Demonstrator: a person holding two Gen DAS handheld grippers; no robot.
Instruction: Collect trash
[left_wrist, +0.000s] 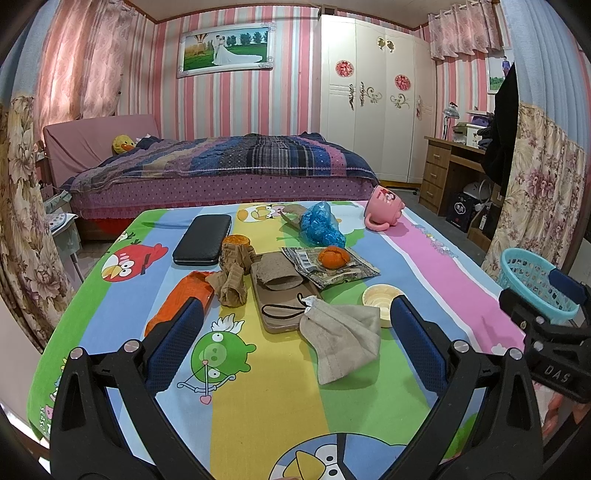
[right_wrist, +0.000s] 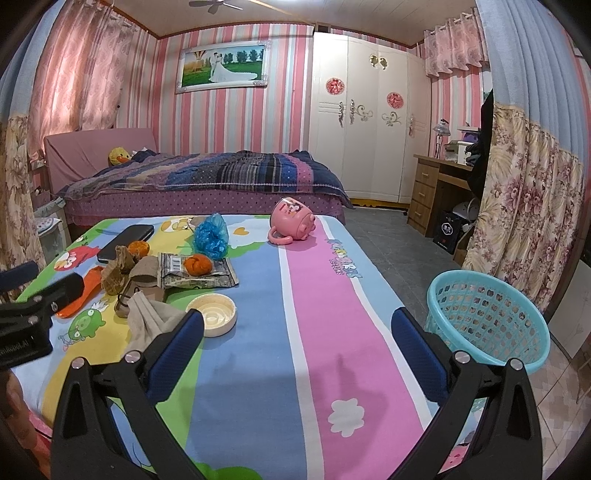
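Note:
Trash lies on a cartoon-print tablecloth (left_wrist: 258, 387): a grey face mask (left_wrist: 341, 338), crumpled brown paper (left_wrist: 232, 273), an orange wrapper (left_wrist: 177, 302), orange peel (left_wrist: 333, 256) on a foil packet (left_wrist: 354, 271), a blue plastic bag (left_wrist: 319, 223) and a cream lid (left_wrist: 382, 297). My left gripper (left_wrist: 295, 321) is open just short of the mask, nothing between its fingers. My right gripper (right_wrist: 295, 328) is open over the pink stripe (right_wrist: 325, 295), the lid (right_wrist: 212, 314) beside its left finger. A turquoise basket (right_wrist: 491, 325) stands off the table's right edge.
A black case (left_wrist: 203, 240), a brown phone case (left_wrist: 280, 306) and a tipped pink mug (left_wrist: 384, 212) also sit on the table. Beyond it are a bed (left_wrist: 221, 166), a white wardrobe (left_wrist: 373, 96) and a wooden desk (left_wrist: 447, 173). Curtains hang on both sides.

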